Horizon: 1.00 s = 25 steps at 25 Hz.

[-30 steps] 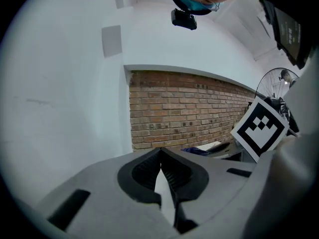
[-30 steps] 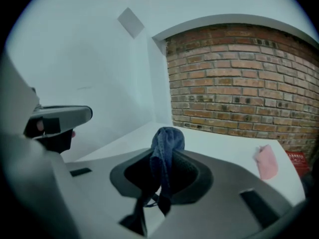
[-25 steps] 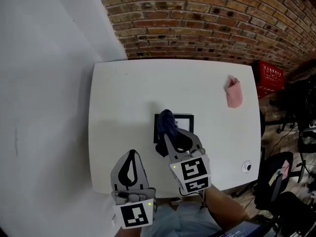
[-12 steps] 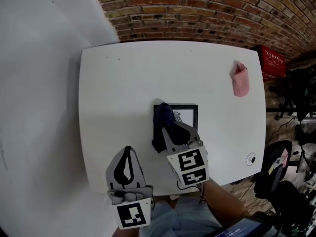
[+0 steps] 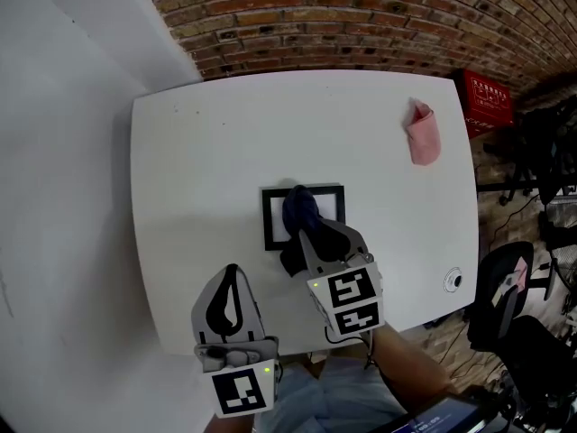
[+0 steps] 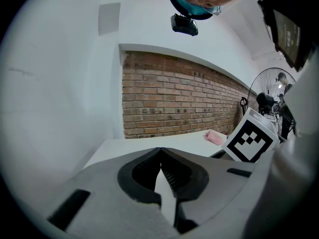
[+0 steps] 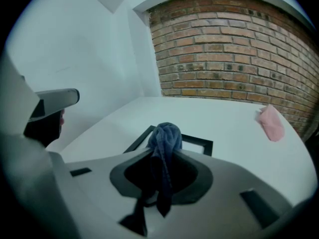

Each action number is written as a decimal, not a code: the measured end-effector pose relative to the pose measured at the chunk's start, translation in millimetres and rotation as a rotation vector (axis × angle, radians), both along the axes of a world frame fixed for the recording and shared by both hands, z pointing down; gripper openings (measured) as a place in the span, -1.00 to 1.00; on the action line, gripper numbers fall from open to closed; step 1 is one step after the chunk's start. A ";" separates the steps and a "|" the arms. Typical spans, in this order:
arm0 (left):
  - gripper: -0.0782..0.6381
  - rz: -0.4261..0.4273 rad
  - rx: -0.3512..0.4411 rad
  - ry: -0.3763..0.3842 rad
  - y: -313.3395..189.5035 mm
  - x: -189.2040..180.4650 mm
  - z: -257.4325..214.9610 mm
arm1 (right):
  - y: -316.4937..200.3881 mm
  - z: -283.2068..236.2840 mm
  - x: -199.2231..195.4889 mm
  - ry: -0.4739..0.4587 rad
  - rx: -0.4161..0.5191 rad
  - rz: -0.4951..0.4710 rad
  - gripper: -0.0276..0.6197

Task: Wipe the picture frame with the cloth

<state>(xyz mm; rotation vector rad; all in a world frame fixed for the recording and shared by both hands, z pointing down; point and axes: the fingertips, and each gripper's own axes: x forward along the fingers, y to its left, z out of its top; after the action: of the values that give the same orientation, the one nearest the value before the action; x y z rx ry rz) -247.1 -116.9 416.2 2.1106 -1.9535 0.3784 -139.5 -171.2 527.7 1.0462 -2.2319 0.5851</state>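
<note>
A black picture frame (image 5: 271, 219) lies flat near the middle of the white table (image 5: 207, 152); the right gripper view shows its far corner (image 7: 199, 142). My right gripper (image 5: 309, 231) is shut on a dark blue cloth (image 5: 298, 207), whose bunched end (image 7: 165, 136) rests over the frame's glass. The cloth's tail hangs down between the jaws. My left gripper (image 5: 230, 278) hovers at the table's near edge, left of the right one; it is shut and holds nothing (image 6: 159, 153).
A pink cloth (image 5: 422, 135) lies at the table's far right; it shows too in the right gripper view (image 7: 271, 123). A small round fitting (image 5: 452, 280) sits near the right front corner. A brick wall (image 5: 361, 16) runs behind, a red crate (image 5: 487, 97) and office chairs (image 5: 505, 314) stand at right.
The cloth in my right gripper has slid from the frame's left edge toward its middle. The left gripper has kept its place.
</note>
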 end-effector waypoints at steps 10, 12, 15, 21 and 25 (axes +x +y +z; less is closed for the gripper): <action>-0.76 0.061 0.022 -0.013 0.3 41.6 -11.5 | 5.0 1.1 54.7 -0.021 -0.032 0.092 -0.65; -0.76 0.069 0.028 -0.016 2.1 49.9 -14.8 | 6.4 -1.9 62.8 -0.031 -0.033 0.099 -0.65; -0.76 0.078 0.040 -0.020 5.8 60.5 -19.7 | 7.6 -5.5 75.6 -0.035 -0.030 0.116 -0.65; -0.76 0.092 0.072 -0.042 13.0 75.3 -32.6 | 13.6 -14.4 103.6 -0.038 -0.029 0.145 -0.65; -0.76 0.098 0.164 -0.067 13.8 80.1 -59.1 | 14.8 -39.1 111.3 -0.061 0.012 0.141 -0.65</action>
<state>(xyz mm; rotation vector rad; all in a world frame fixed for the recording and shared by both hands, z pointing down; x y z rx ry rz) -167.0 -103.1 357.1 2.3304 -1.9849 0.3210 -28.2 -156.4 488.6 1.2138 -2.2295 0.6725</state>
